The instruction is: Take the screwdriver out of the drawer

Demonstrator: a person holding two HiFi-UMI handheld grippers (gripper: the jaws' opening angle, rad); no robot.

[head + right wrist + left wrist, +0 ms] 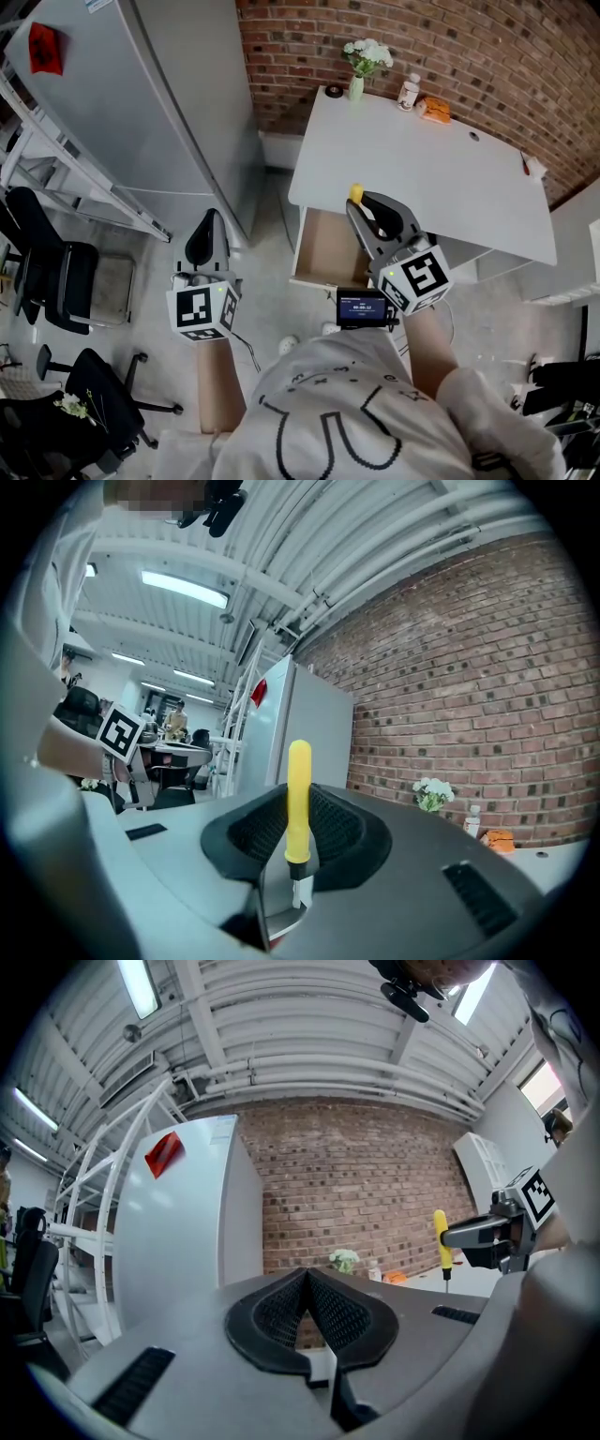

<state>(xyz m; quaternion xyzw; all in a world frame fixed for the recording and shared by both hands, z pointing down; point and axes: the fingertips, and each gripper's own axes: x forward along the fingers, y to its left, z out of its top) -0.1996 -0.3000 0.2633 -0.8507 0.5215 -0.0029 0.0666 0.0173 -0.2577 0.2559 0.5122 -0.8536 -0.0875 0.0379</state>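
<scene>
Grips the screwdriver (299,803) in the right gripper (361,214), jaws clamped near the yellow handle's base, long axis upright across them, above the open drawer (323,251) and seemingly clear of it; holds the left gripper (307,1305) well apart leftward, jaws together on nothing

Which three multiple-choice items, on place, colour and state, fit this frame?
1. Where is the screwdriver? A on the floor; B on the table; C between the right gripper's jaws.
2. Its handle's colour? A red; B yellow; C black.
3. The drawer is: A open; B shut; C taken off.
C: the right gripper view shows the jaws clamped on it. B: the handle is plain yellow. A: the head view shows its bare inside pulled out.
</scene>
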